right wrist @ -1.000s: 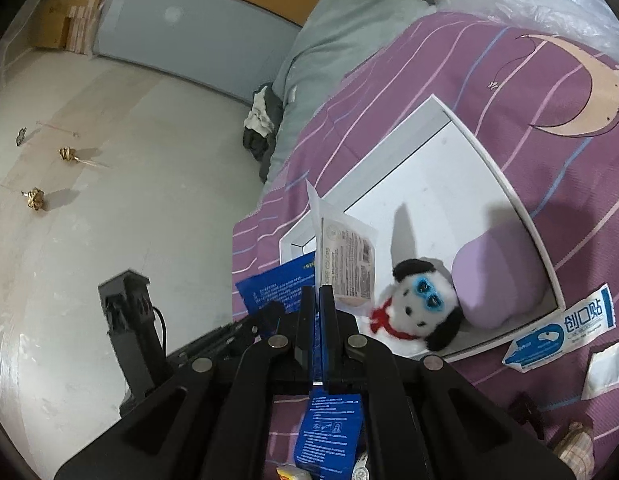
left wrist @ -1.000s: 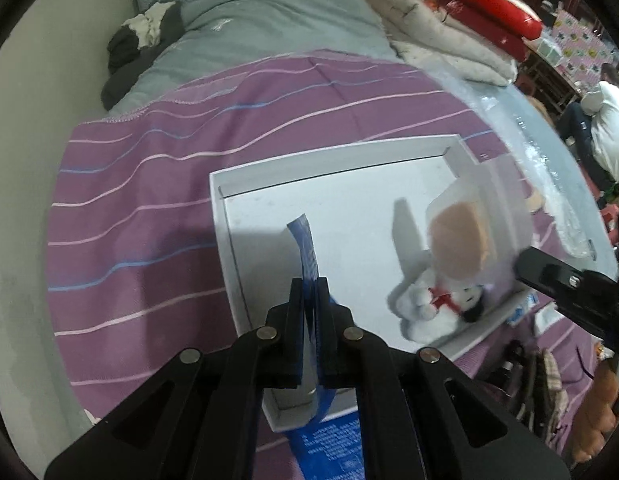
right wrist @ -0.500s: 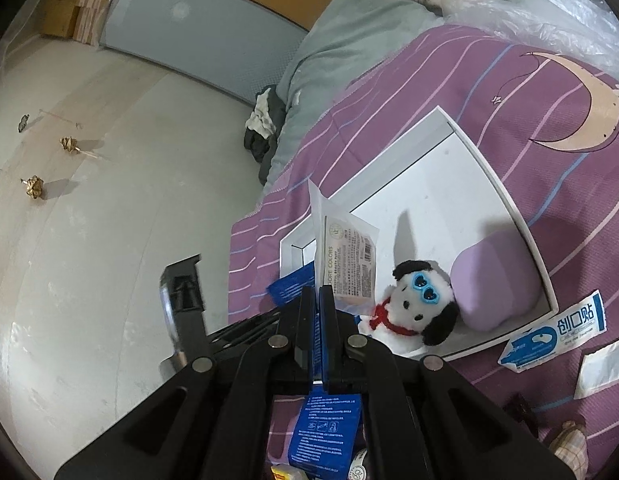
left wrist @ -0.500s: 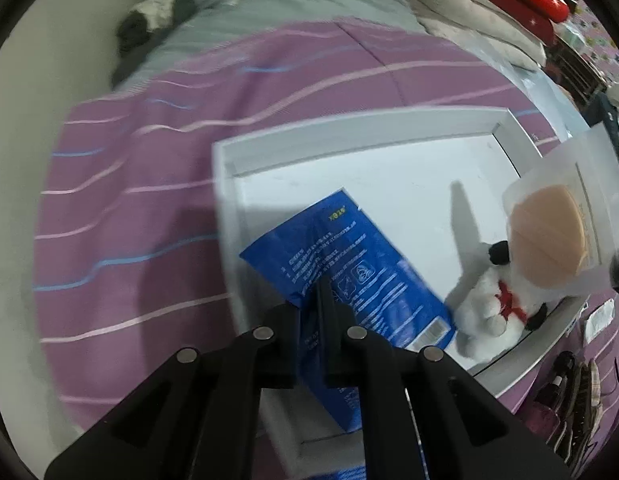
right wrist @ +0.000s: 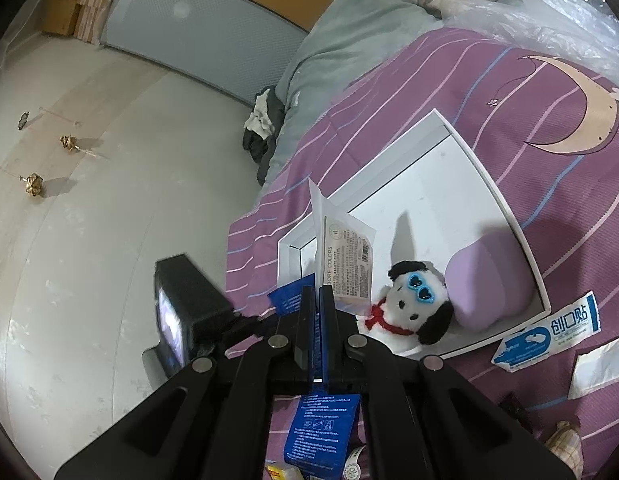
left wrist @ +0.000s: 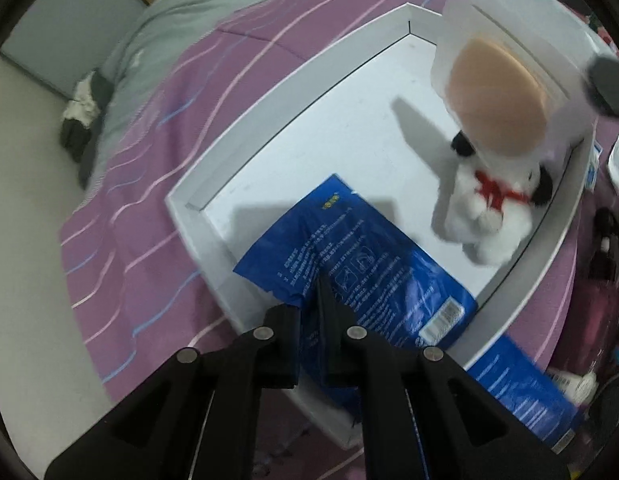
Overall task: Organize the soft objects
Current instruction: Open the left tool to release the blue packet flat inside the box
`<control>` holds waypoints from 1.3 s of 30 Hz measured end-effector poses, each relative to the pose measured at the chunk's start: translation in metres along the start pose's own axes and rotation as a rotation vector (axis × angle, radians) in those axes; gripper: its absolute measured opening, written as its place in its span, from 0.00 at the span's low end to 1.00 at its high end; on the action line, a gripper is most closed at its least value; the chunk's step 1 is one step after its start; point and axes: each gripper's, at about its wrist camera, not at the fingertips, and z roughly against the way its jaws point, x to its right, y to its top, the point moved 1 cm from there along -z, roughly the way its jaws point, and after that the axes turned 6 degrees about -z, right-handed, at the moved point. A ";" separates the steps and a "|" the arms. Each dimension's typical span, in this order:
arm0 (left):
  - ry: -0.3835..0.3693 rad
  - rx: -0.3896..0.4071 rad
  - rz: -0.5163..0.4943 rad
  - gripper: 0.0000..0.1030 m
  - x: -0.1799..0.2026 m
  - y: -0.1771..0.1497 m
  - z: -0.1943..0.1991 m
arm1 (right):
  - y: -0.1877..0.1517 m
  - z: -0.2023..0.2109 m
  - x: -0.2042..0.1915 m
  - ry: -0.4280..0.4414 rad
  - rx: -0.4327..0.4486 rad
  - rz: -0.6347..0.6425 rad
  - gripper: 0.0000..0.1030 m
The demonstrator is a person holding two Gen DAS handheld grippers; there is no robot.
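Observation:
A white tray [left wrist: 293,112] lies on the purple striped bedspread. My left gripper [left wrist: 314,300] is shut on a blue packet [left wrist: 365,264], which lies flat in the tray's near corner. A white plush dog [left wrist: 489,216] with a red scarf sits in the tray. My right gripper [right wrist: 315,300] is shut on a clear packet with a beige sponge [right wrist: 345,256], held upright above the tray; the sponge shows in the left wrist view [left wrist: 497,104]. A lilac cushion [right wrist: 489,284] lies in the tray beside the dog [right wrist: 413,308].
A second blue packet [right wrist: 321,428] lies on the bedspread near the tray's front edge. A plaster packet [right wrist: 549,332] and a white wrapper [right wrist: 597,364] lie right of the tray. Grey bedding and pillows sit at the back. A wall runs along the left.
My left gripper has moved forward and lowered the blue packet from edge-on to flat inside the tray. My right gripper still holds the sponge packet over the tray, almost unmoved.

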 end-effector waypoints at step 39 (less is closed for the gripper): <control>-0.057 -0.003 0.618 0.01 -0.017 -0.034 -0.007 | 0.028 0.014 0.043 -0.010 0.066 -0.041 0.00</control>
